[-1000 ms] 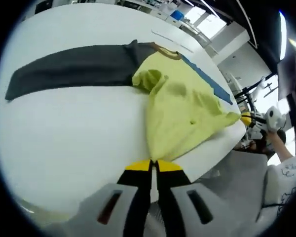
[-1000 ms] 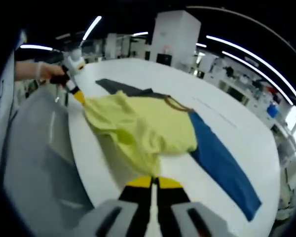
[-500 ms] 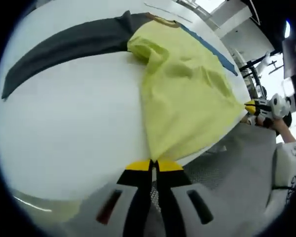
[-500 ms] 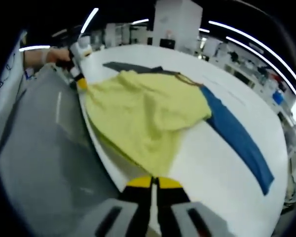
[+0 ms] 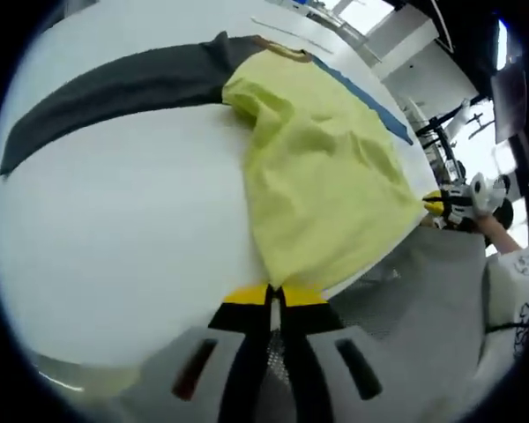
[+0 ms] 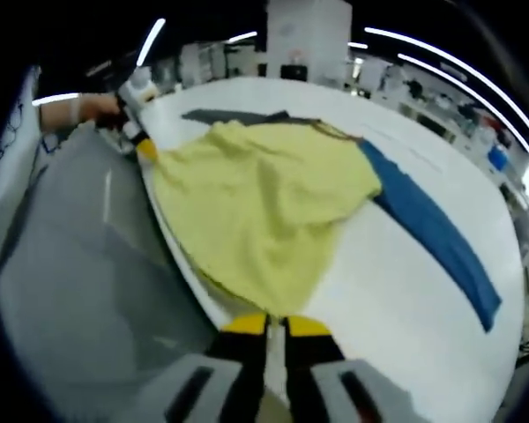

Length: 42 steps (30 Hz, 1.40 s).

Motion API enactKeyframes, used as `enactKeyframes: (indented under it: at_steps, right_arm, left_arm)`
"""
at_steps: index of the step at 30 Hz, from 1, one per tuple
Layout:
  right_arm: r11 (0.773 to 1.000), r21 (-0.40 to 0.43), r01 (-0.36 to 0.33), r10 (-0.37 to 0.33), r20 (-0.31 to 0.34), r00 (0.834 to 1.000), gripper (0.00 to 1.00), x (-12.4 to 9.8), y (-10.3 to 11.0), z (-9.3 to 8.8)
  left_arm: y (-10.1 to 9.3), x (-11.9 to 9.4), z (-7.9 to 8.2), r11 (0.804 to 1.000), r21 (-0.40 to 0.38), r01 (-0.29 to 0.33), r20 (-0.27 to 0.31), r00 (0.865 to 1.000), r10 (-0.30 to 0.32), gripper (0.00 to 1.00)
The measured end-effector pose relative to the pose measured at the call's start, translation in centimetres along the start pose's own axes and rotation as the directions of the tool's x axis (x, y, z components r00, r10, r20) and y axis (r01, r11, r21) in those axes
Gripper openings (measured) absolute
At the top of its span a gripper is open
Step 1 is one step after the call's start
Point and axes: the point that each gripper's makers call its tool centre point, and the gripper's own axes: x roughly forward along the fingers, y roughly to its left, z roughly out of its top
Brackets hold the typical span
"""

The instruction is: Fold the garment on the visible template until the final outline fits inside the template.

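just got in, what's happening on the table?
A person holds a two-jaw gripper in each hand. The left gripper and right gripper are each shut on a corner of the yellow garment, stretched along the white table edge. Its upper part overlaps a dark strip and a blue strip.

One garment (image 5: 322,176), two tools (image 5: 272,298) (image 6: 274,328)

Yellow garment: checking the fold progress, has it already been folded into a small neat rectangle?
No: the yellow garment lies spread and rumpled across the white table.
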Motion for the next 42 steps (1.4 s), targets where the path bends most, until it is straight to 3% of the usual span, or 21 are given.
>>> enactKeyframes:
  at_steps: [2,3,4,6,7,10,13,16,21,26,31,37,42]
  right_arm:
    - [1.0,0.018,-0.015,0.015,0.022,1.0,0.19,-0.1,0.1,0.3]
    - [1.0,0.023,-0.016,0.016,0.028,0.999,0.24,-0.1,0.1,0.4]
    - [0.999,0.028,-0.018,0.017,0.035,0.999,0.29,-0.2,0.0,0.5]
    - [0.999,0.037,-0.021,0.019,0.06,0.998,0.4,-0.2,0.0,1.0]
    - [0.999,0.042,-0.023,0.02,0.071,0.997,0.45,-0.2,-0.1,1.2]
    - [0.998,0.057,-0.016,0.011,0.093,0.996,0.58,-0.1,-0.6,1.7]
    - [0.998,0.069,-0.008,0.001,0.106,0.994,0.69,0.0,-1.1,2.1]
    - [0.997,0.077,-0.007,-0.002,0.12,0.993,0.81,0.1,-1.5,2.6]
    - [0.997,0.083,-0.004,-0.007,0.134,0.991,0.91,0.3,-2.6,3.3]
    - [0.996,0.085,0.009,-0.02,0.14,0.99,0.88,0.6,-4.6,4.4]
    - [0.997,0.077,0.025,-0.036,0.156,0.987,0.88,1.3,-8.1,6.3]
    - [0.999,0.028,0.037,-0.041,0.166,0.985,0.86,2.3,-11.1,9.0]
    - [0.999,0.034,0.023,-0.029,0.185,0.982,0.85,3.4,-13.8,11.2]
  left_arm:
    - [-0.1,-0.3,0.5,1.0,0.009,0.01,0.035,0.999,-0.01,0.1]
    - [0.1,-0.4,1.2,0.999,0.036,0.002,0.08,0.997,-0.004,0.18]
    - [0.0,-0.6,1.5,0.999,0.048,-0.003,0.099,0.995,-0.002,0.29]
    - [0.1,-1.0,2.1,0.998,0.057,-0.014,0.125,0.992,0.006,0.4]
    - [0.4,-1.2,2.9,0.996,0.081,-0.031,0.168,0.986,0.017,0.47]
    - [1.4,-1.4,4.3,0.992,0.113,-0.057,0.227,0.973,0.03,0.7]
    - [1.4,-1.5,5.4,0.982,0.168,-0.083,0.261,0.965,0.037,0.89]
    - [0.6,-1.5,6.0,0.974,0.206,-0.092,0.264,0.964,0.035,0.99]
    - [0.3,-1.8,8.0,0.971,0.225,-0.081,0.293,0.956,0.012,0.99]
    - [0.2,-2.1,11.3,0.97,0.232,-0.079,0.34,0.94,-0.005,0.99]
    - [0.6,-1.7,14.6,0.965,0.244,-0.096,0.37,0.929,-0.001,0.99]
    - [0.9,-1.1,18.8,0.946,0.299,-0.125,0.407,0.913,-0.008,0.97]
    - [1.3,-0.5,21.3,0.924,0.352,-0.149,0.403,0.915,-0.006,0.95]
